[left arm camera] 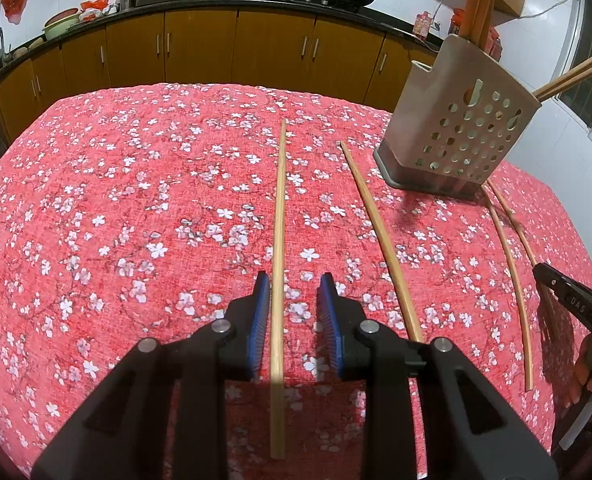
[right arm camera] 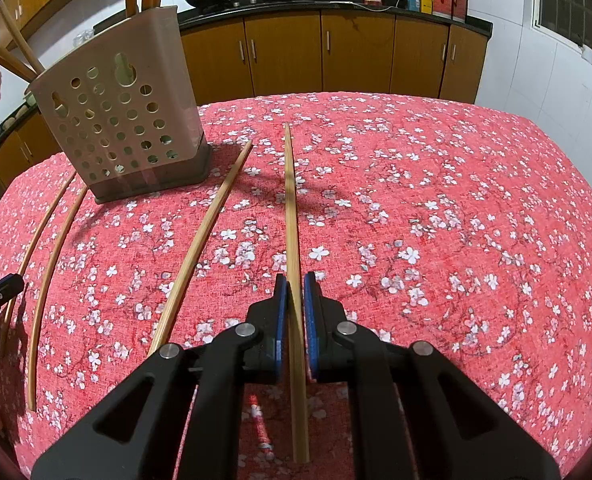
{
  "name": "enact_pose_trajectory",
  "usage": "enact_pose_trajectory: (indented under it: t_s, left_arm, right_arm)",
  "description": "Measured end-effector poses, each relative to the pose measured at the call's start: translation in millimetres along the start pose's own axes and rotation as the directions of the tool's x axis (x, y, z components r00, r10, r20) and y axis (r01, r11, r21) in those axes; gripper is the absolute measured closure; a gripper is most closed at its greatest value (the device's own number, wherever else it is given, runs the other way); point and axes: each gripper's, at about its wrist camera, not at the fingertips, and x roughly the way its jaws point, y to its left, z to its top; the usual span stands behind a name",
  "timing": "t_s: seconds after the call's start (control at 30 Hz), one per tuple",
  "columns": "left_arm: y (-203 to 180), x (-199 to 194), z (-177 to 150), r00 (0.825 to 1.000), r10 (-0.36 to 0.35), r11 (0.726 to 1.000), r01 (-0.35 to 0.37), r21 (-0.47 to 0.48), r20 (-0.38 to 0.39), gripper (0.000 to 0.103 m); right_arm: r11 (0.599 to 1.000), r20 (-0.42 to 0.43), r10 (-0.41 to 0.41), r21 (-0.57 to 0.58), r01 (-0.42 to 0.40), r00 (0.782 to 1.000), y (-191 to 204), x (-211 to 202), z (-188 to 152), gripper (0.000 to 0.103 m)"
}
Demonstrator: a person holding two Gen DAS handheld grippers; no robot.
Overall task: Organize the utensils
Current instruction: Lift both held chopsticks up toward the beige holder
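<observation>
Both tools point forward and steeply down over the counter (left arm camera: 95, 200), which is covered in a red cloth with white blossoms. The left tool (left arm camera: 293, 292) stands partly open with a chopstick (left arm camera: 278, 240) lying between its blue pads (left arm camera: 259, 320) — the stick sits close against the left pad, with a clear gap to the right one, so the pads do not clamp it; it runs straight toward 12 o'clock on the cloth. In the right wrist view the right tool (right arm camera: 294, 284) is nearly closed on another chopstick (right arm camera: 291, 208), its pads (right arm camera: 281, 320) hugging the stick on both sides, though whether they actually press it I cannot tell for sure. That stick also runs toward 12 o'clock. The perforated beige utensil holder (right arm camera: 123, 120) stands at about 10 o'clock from the right tool and at about 1 o'clock from the left, with several chopsticks already upright or leaning in it. Between the two tools two more loose chopsticks (right arm camera: 199, 240) lie on the cloth. In the left wrist view, a person's hand (left arm camera: 590, 376) shows at 3 o'clock — gripping the right tool's handle.
</observation>
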Motion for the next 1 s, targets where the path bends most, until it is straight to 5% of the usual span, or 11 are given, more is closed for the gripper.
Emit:
enact_pose_trajectory:
  t_s: [0.3,0.47,0.6,0.77,1.0]
  left_arm:
    - [-9.9,-7.3,-11.6,0.999,0.046,0.997,-0.046,0.059,-0.008,0.078]
    - [0.2,-10.1,-14.2,0.999,0.053,0.998,-0.053,0.017,-0.007,0.095]
    - [0.5,-10.6,-13.6,0.999,0.052,0.998,-0.052,0.046,-0.011,0.095]
    - [1.1,-16.0,-9.7,0.999,0.036,0.998,-0.035,0.047,-0.031,0.096]
    - [-2.3,-60.0,12.4,0.997,0.011,0.998,-0.015,0.055,0.082,0.096]
  right_arm:
    - [1.000,-0.003,0.012,0.005,-0.012,1.000,-0.7,-1.8,-4.1,0.093]
    - [1.000,-0.002,0.019,0.010,-0.019,1.000,-1.3,-1.9,-4.2,0.094]
    - [0.999,0.013,0.036,0.013,-0.036,0.999,-3.6,-7.1,-4.9,0.095]
    - [0.998,0.112,0.054,0.006,-0.055,0.992,-6.7,-40.6,2.7,0.095]
    - [0.998,0.260,0.054,0.018,-0.061,0.964,-13.2,-86.7,24.5,0.095]
